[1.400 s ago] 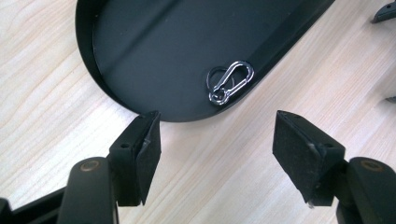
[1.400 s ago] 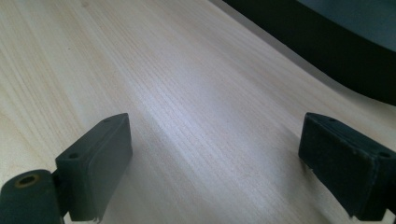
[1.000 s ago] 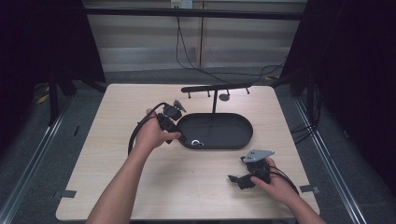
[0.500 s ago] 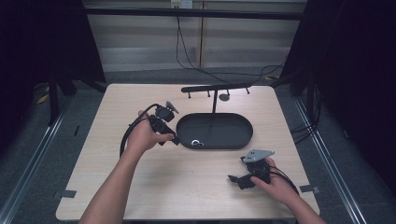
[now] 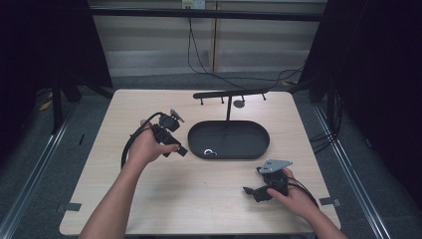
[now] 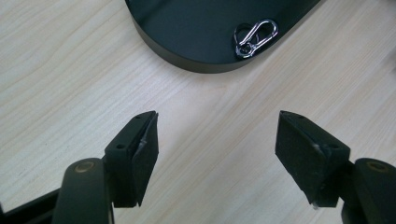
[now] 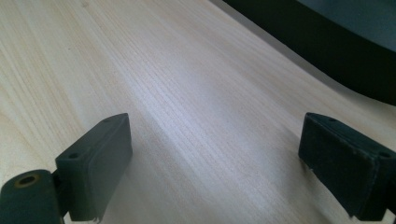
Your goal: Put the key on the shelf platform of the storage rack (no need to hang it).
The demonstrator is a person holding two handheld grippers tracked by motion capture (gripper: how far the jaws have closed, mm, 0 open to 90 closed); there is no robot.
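Work looks early by our reckoning: the carabiner (image 6: 255, 37) lies ungripped in the black tray (image 5: 249, 130) on the bench (image 5: 199, 199). Our left tongs (image 6: 217, 144) hover near it, gaping; our right tongs (image 7: 215, 163) rest spread, also empty. Grasping remains.

No legible text, label, brand, number or sign appears on the worktop (image 5: 199, 199), the tray (image 5: 249, 149), the carabiner (image 6: 254, 37) or either gripper.
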